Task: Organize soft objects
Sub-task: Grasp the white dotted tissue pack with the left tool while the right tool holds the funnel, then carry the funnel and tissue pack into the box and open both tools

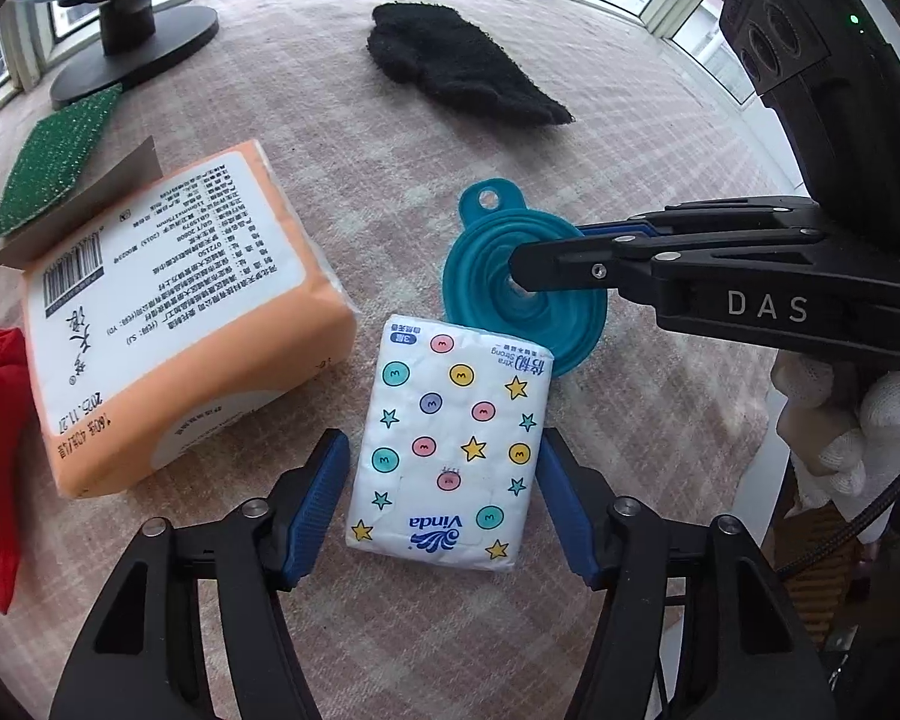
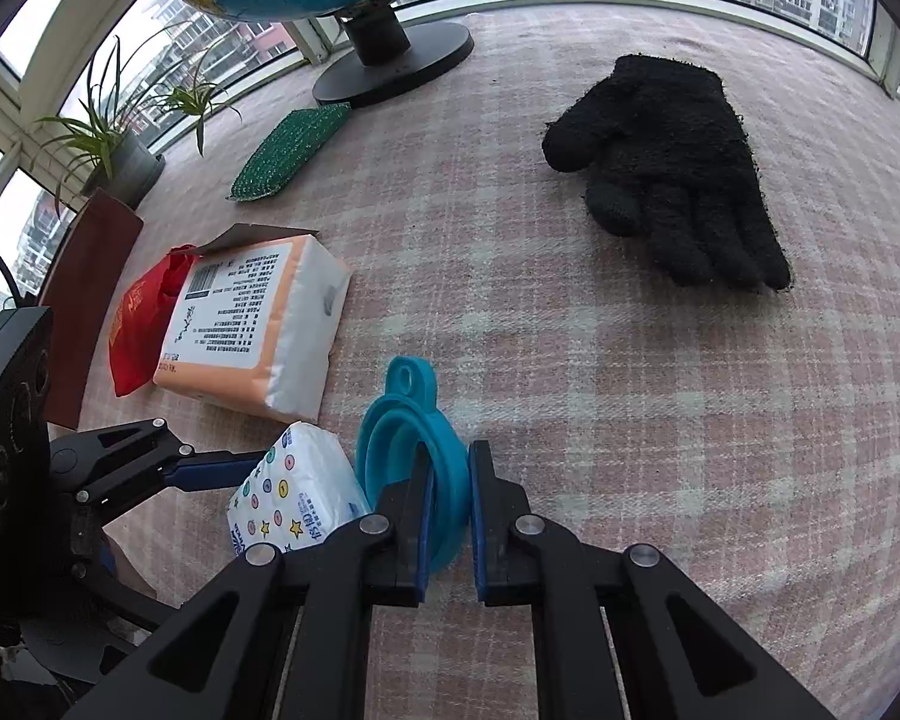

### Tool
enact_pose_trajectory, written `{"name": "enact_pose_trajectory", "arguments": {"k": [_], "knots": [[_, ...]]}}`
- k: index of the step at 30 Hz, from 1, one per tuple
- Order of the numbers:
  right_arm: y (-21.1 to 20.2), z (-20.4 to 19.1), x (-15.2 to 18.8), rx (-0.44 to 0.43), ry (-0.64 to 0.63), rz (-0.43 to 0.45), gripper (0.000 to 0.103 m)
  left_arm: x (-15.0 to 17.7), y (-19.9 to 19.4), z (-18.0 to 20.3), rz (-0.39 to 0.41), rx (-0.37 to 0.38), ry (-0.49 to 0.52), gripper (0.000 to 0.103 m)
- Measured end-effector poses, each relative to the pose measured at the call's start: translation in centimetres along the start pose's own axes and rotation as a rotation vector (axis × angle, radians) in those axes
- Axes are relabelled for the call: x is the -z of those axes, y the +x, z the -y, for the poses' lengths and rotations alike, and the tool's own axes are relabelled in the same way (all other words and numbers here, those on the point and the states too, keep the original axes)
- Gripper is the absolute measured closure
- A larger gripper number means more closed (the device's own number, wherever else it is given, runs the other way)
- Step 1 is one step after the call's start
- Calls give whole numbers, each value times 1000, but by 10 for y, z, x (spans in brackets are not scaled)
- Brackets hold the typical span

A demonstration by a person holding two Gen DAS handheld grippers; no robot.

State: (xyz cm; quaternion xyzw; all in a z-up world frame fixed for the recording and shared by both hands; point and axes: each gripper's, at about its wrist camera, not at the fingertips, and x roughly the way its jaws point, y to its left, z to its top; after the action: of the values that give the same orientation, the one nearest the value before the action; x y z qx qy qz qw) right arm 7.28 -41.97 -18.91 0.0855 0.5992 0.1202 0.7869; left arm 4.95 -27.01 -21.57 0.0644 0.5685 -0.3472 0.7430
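Right tongs [image 2: 448, 516] pinch teal collapsible funnel [image 2: 414, 450] edge-on

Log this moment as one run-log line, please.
left tool: open, straddling small tissue pack | right tool: shut on teal funnel | black glove: untouched on plaid cloth

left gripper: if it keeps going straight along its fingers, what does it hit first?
Most likely the small Vinda tissue pack. It already lies between the left gripper's open fingers, pads not visibly pressing on it. The tablecloth is right under it. Depth is uncertain through the fisheye.
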Motion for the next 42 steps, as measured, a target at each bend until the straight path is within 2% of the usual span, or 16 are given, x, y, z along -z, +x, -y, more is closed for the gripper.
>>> {"name": "enact_pose_trajectory", "arguments": {"k": [9, 16, 25, 32, 42], "knots": [[-3, 0, 2, 17, 12, 10, 94, 1, -3, 4, 19, 2, 4, 50], [-15, -9, 7, 32, 0, 46, 94, 12, -26, -9, 56, 4, -33, 51], [-47, -28, 6, -89, 39, 99, 94, 31, -84, -42, 152, 2, -135, 51], [-65, -83, -14, -138, -41, 147, 94, 53, -141, -83, 256, -37, -253, 51], [-69, -201, -56, -211, -231, 191, 94, 110, -232, -155, 402, -159, -409, 51]]}}
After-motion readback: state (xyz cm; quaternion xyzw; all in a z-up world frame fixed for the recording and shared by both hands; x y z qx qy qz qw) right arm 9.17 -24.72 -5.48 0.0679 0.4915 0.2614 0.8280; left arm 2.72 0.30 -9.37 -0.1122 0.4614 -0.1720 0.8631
